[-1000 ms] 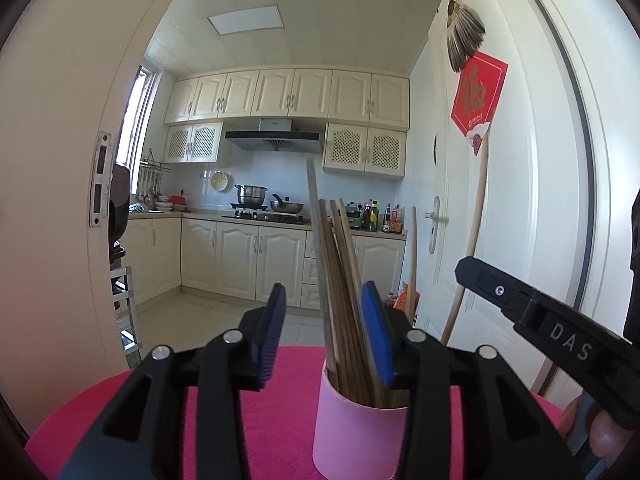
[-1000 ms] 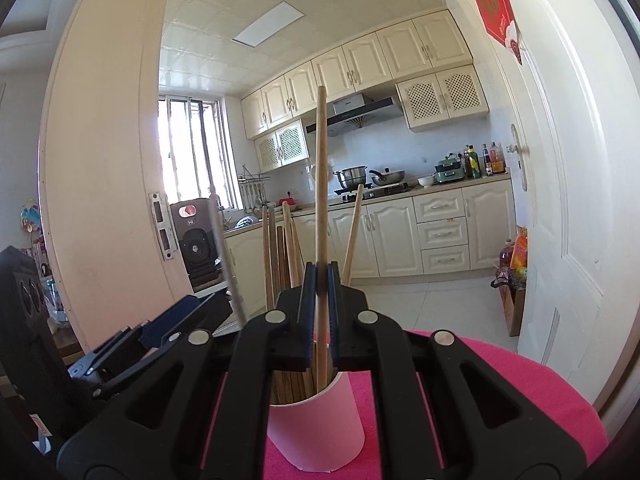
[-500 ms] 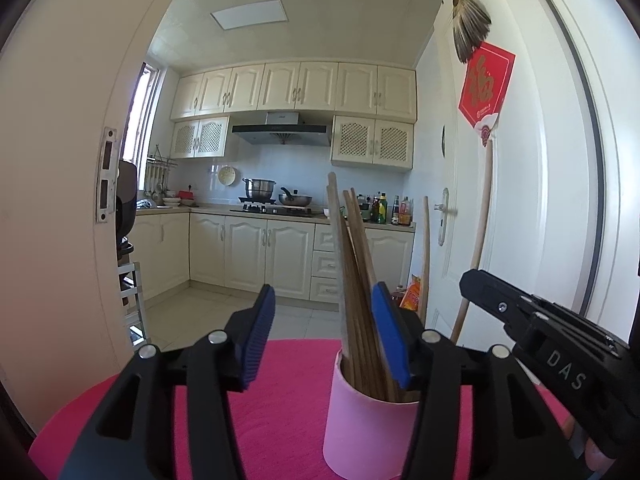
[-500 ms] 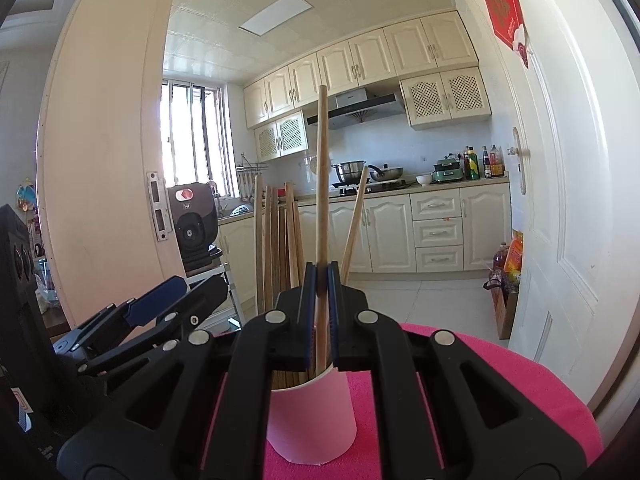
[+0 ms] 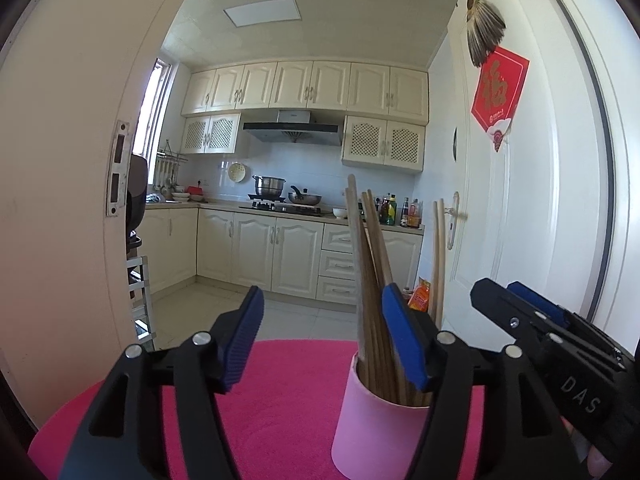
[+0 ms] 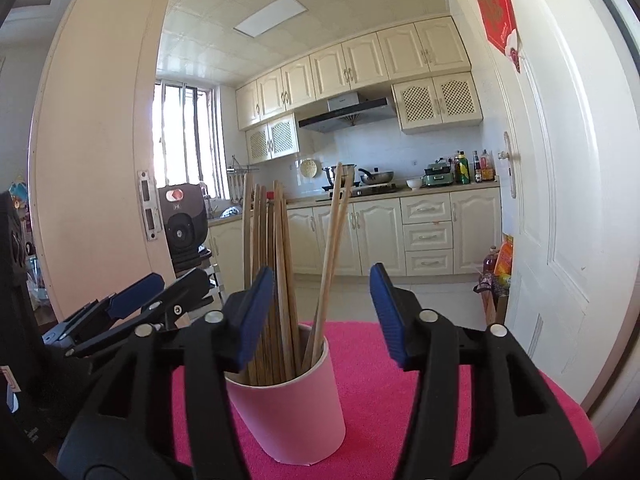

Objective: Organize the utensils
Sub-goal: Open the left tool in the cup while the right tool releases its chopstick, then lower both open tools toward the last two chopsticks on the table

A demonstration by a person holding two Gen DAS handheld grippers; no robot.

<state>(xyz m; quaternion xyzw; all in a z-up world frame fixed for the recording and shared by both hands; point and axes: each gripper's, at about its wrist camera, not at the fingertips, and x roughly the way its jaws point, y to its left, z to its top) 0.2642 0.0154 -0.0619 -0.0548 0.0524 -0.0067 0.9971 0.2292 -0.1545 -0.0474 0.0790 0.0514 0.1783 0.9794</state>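
Both grippers, the left gripper (image 5: 322, 344) and the right gripper (image 6: 322, 314), are spread and hold nothing, while every chopstick (image 6: 276, 280) in view stands in the pink cup (image 6: 292, 408) on the pink-covered table (image 6: 400, 400), so sorting looks nearly done.

"DAS" in pale letters on the right gripper (image 5: 516, 314); "福" on the red door hanging (image 5: 498, 94).

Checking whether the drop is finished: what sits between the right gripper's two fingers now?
Nothing is held. In the right wrist view the right gripper stands open; through its gap show the pink cup and the light chopsticks leaning inside it, beyond the fingertips.
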